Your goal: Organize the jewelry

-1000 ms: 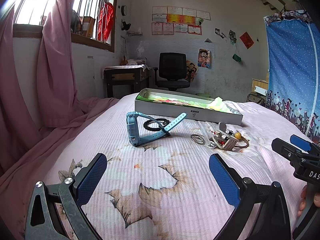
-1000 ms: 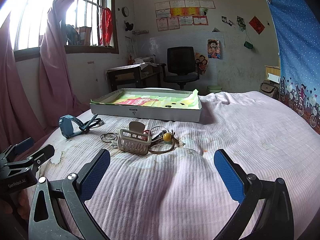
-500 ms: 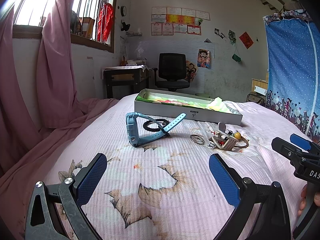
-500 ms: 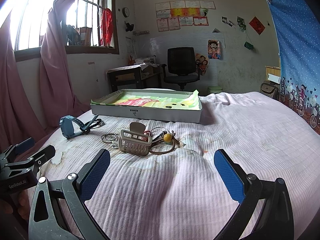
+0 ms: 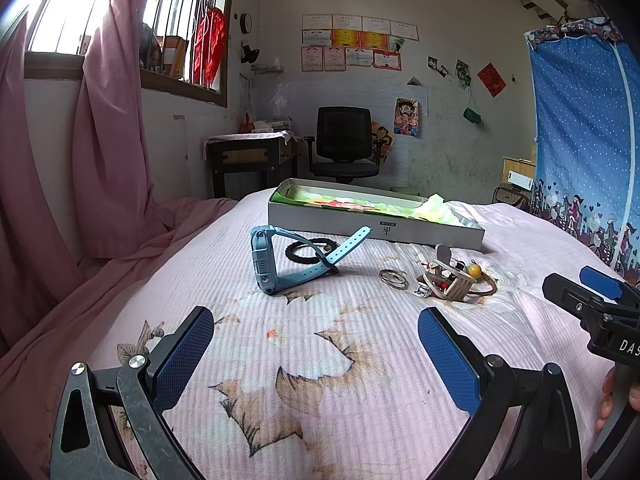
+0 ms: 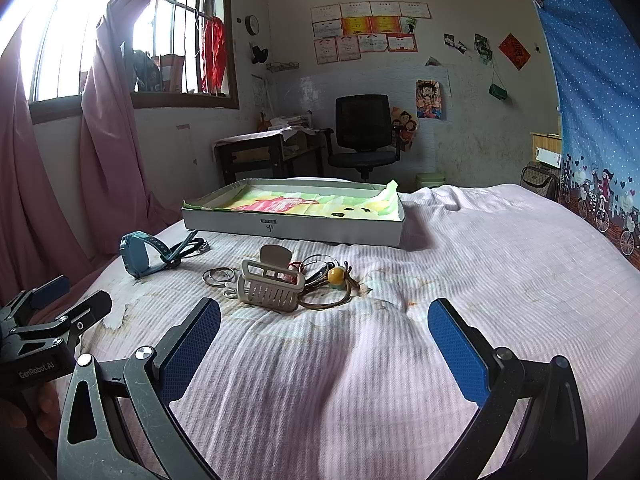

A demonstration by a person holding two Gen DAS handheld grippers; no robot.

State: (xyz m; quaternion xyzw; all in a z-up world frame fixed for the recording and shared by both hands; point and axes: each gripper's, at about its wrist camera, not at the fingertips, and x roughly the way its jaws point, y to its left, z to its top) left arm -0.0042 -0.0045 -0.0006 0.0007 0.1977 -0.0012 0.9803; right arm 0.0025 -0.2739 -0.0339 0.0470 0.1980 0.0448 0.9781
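**Both grippers hanging open over a bed strewn with jewelry**

The left gripper (image 5: 316, 344) is hovering above the pink flowered bedspread (image 5: 320, 380) with its jaws spread wide and nothing between its blue pads. The right gripper (image 6: 324, 340) is doing likewise over a plainer stretch of the same cover, jaws wide apart and gripping nothing. Each gripper is showing at the edge of the other's view: the right one (image 5: 596, 300) at the far right of the left wrist camera, with fingertips of a hand (image 5: 610, 396) wrapping its handle, and the left one (image 6: 48, 320) at the far left of the right wrist camera.

The jewelry is lying on the bed between the grippers and a long, shallow white box (image 5: 376, 230). The box is sitting open, lined with yellow-green paper that is carrying a red patch. A light blue watch (image 5: 272, 260) is standing on its edge with the strap splayed out, and a black cord loop (image 5: 308, 250) is lying just behind it. To the right, well apart from the watch, a small heap is gathering several things: thin metal rings (image 5: 394, 279) overlapping one another, a beige claw hair clip (image 6: 270, 286) lying on its side, a yellow bead (image 6: 337, 275) beside the clip, and a thin brown band (image 6: 332, 300) curving around the front of the heap. Smaller pieces in the heap are too tangled to tell apart.

A black office chair (image 5: 344, 140) is standing beyond the bed, and pink curtains (image 5: 108, 140) are hanging at the window.
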